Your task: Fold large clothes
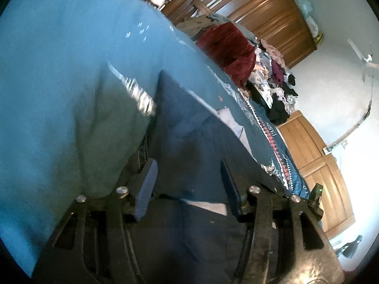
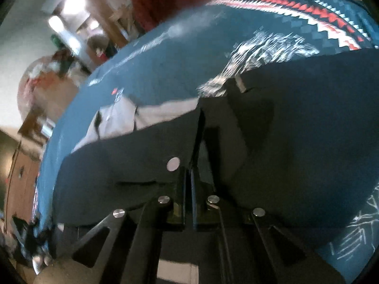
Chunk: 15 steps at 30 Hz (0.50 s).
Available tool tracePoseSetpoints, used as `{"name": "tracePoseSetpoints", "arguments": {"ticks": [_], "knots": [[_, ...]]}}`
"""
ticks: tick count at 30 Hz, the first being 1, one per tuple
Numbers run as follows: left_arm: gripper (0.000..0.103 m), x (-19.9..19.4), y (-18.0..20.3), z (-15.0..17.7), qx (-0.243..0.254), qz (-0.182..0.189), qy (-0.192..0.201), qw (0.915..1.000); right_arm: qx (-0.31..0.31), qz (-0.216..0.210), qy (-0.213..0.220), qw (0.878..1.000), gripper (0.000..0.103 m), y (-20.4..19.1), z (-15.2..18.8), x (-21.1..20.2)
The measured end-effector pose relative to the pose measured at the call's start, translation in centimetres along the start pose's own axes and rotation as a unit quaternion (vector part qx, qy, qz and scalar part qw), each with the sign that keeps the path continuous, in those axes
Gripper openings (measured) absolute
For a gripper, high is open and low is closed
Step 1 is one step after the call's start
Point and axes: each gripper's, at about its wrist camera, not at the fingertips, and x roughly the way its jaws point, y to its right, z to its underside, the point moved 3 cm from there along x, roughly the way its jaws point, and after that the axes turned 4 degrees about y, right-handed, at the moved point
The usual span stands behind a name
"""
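I have the navy trousers (image 2: 296, 123) spread over the patterned teal bedspread (image 2: 165, 59), presumably so the flat bed gives me a surface to fold on. My right gripper (image 2: 196, 127) is pinched tight on an edge of the dark cloth, which I judge is for carrying that edge across. My left gripper (image 1: 189, 177) stands wide apart over the same fabric, gripping nothing.

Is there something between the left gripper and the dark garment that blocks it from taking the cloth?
Nothing visible does. The left gripper is open, and the dark navy garment lies directly between and ahead of its fingers on the teal bedspread. The right gripper is already shut on the same garment.
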Motion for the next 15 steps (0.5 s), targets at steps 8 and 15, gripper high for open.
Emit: {"name": "tracePoseSetpoints", "arguments": {"ticks": [8,15], "knots": [[0.07,3.9,3.6,-1.1,0.131,-0.083,-0.047,0.9867,-0.033,0.039,0.042,0.998,0.015,-1.3,0.2,-1.0],[0.072,7.6,-0.2,0.8,0.102,-0.083,-0.097,0.9865,0.003,-0.032,-0.055,0.998,0.021,0.6,2.4,2.0]]}}
